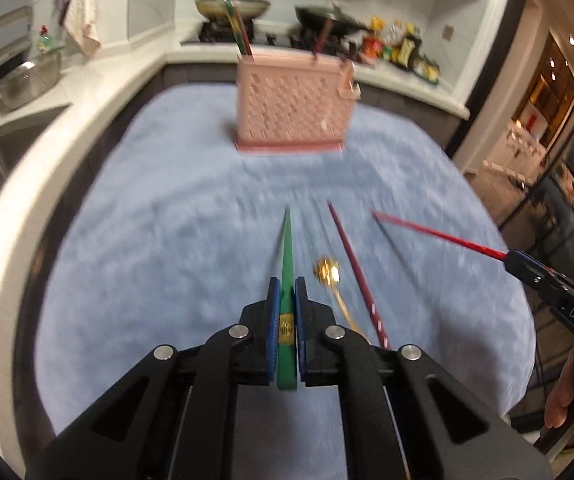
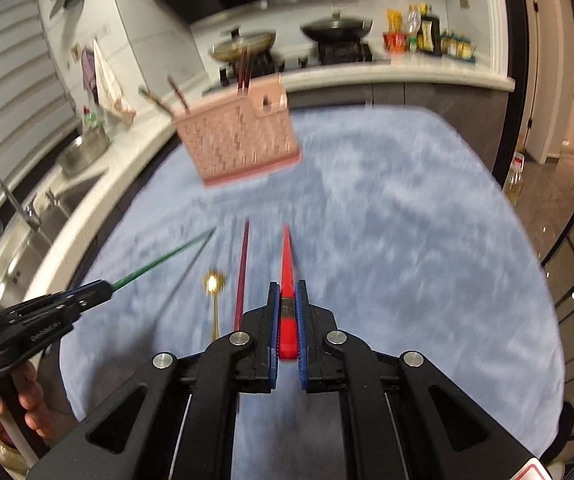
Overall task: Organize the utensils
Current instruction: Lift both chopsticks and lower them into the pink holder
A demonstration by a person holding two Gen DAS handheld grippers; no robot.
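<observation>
Clamping the green chopstick in my left gripper and the red chopstick in my right gripper near their thick ends, I judge both light, stiff, slippery, pointing at 12 o'clock toward the pink utensil holder.

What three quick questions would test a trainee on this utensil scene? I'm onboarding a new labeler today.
1. True or false: the left gripper has its jaws shut on the green chopstick.
2. Which item lies loose on the blue cloth between the two grippers?
A. gold spoon
B. a fork
C. a knife
3. Fill in: the right gripper holds a ____ chopstick, pointed toward the pink utensil holder.

Key: 1 true; 2 A; 3 red. A dark red chopstick also lies loose beside the spoon.
</observation>
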